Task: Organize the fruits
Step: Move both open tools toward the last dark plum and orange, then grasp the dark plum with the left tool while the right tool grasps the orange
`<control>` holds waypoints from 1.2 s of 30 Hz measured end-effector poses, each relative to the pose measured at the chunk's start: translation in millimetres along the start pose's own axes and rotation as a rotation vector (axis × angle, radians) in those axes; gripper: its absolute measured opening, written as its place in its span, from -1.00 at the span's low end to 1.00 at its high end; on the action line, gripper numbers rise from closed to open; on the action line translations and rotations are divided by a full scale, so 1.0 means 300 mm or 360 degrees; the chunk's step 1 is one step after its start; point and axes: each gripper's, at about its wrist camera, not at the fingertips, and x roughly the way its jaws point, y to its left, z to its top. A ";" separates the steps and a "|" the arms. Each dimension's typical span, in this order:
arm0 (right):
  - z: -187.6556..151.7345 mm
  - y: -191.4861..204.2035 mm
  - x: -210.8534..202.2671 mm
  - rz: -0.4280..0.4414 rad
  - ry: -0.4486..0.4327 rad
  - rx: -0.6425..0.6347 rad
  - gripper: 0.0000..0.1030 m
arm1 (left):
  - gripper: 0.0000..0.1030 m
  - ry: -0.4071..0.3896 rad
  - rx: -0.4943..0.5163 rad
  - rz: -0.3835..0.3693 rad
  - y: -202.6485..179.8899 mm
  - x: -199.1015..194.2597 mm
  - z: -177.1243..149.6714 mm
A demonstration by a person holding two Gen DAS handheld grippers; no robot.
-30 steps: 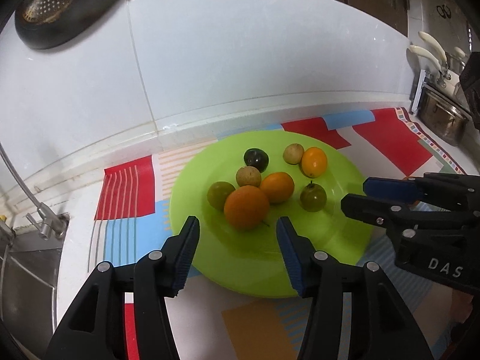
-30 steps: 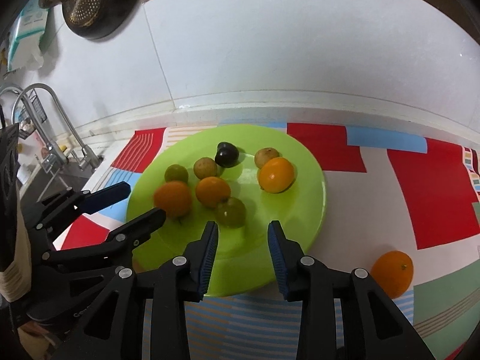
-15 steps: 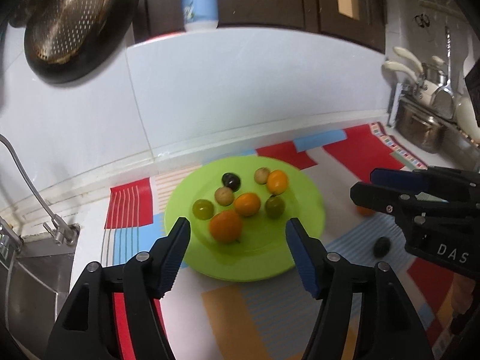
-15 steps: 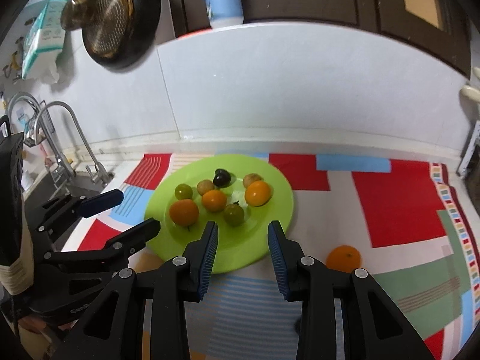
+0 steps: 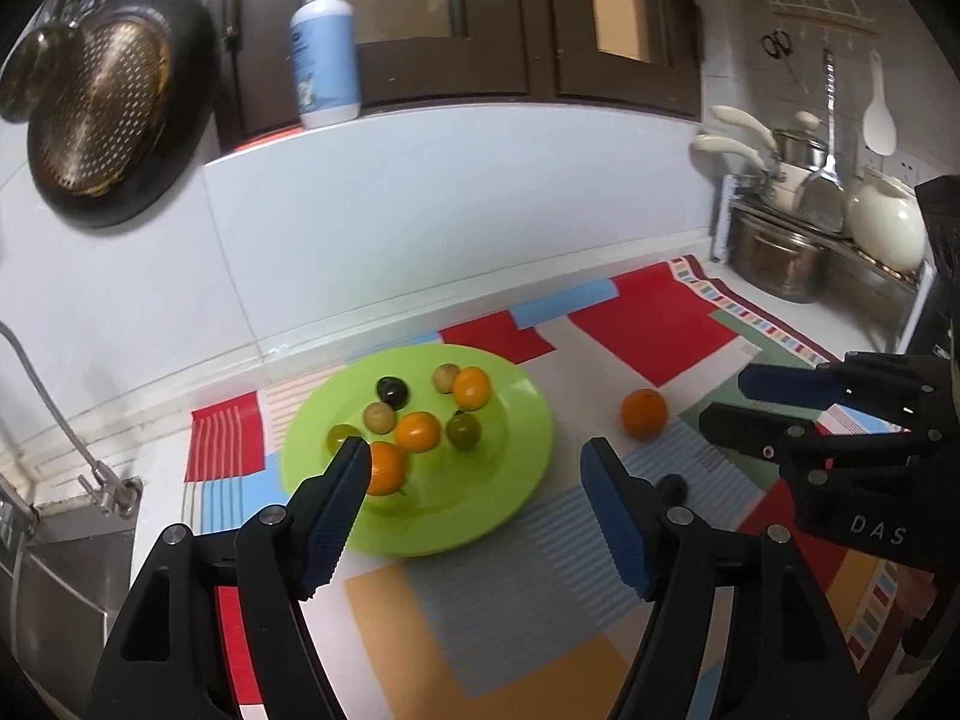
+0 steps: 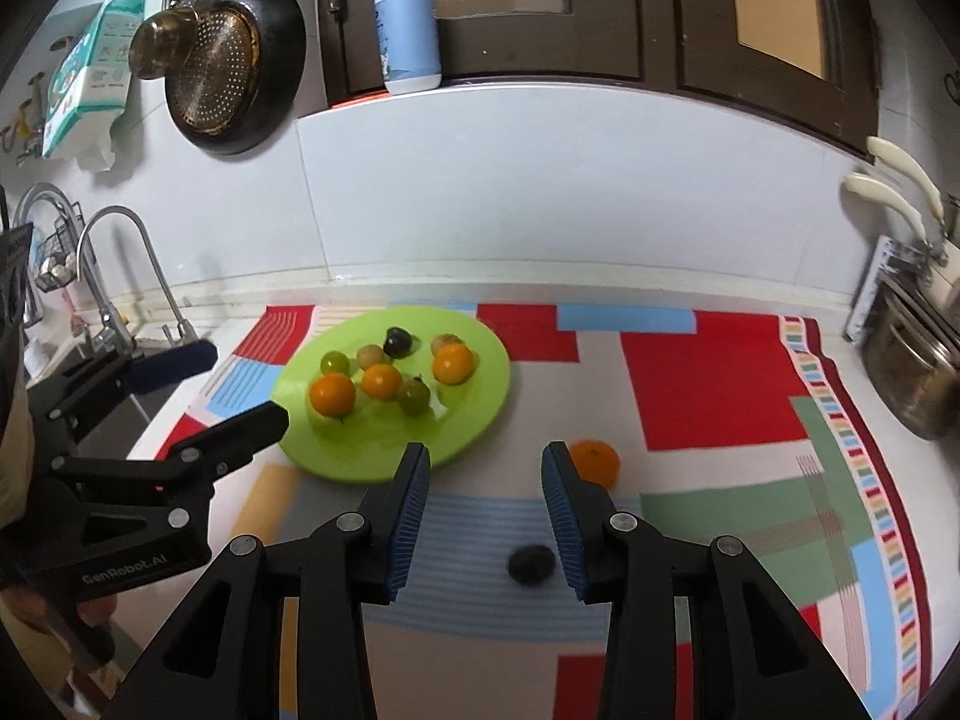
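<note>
From my right gripper point(image 6: 485, 480) I see the dark fruit point(image 6: 530, 563) whole, lying on the mat point(image 6: 720, 384) just below and between its fingers; the left view shows only its top, peeking over the left gripper's right finger. The left view alone shows the kettle point(image 5: 885, 222) far to the right. The fruits are round, so I can tell no long axis. The plate point(image 6: 480, 414) with seven fruits sits ahead-left of my right gripper; a loose orange point(image 6: 597, 461) touches the tip of its right finger in the view. My left gripper point(image 5: 474, 468) hangs wide apart, empty, the plate ahead between its fingers; the right one is moderately wide, empty. Since a second ago both grippers have pulled back from the plate, bringing the dark fruit and orange into view.
</note>
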 end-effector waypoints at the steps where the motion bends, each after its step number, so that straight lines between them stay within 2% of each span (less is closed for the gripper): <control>1: -0.010 -0.007 -0.006 -0.0004 0.0012 0.0004 -0.22 | 0.39 -0.0001 0.0007 -0.0007 -0.008 -0.001 -0.001; 16: -0.083 -0.121 -0.045 -0.0132 0.0091 0.0038 -0.23 | 0.39 0.0034 0.0126 -0.0231 -0.159 0.075 -0.031; 27: -0.124 -0.194 0.000 -0.0177 0.0163 0.0087 -0.23 | 0.38 0.0154 0.0222 -0.0406 -0.267 0.220 -0.072; 31: -0.143 -0.215 0.022 -0.0194 0.0198 0.0104 -0.23 | 0.25 0.0205 0.0234 -0.0442 -0.293 0.268 -0.084; 34: -0.155 -0.229 0.041 -0.0198 0.0227 0.0126 -0.23 | 0.07 0.0265 0.0218 -0.0482 -0.307 0.307 -0.092; 36: -0.161 -0.238 0.054 -0.0194 0.0248 0.0142 -0.22 | 0.04 0.0279 0.0224 -0.0484 -0.316 0.324 -0.096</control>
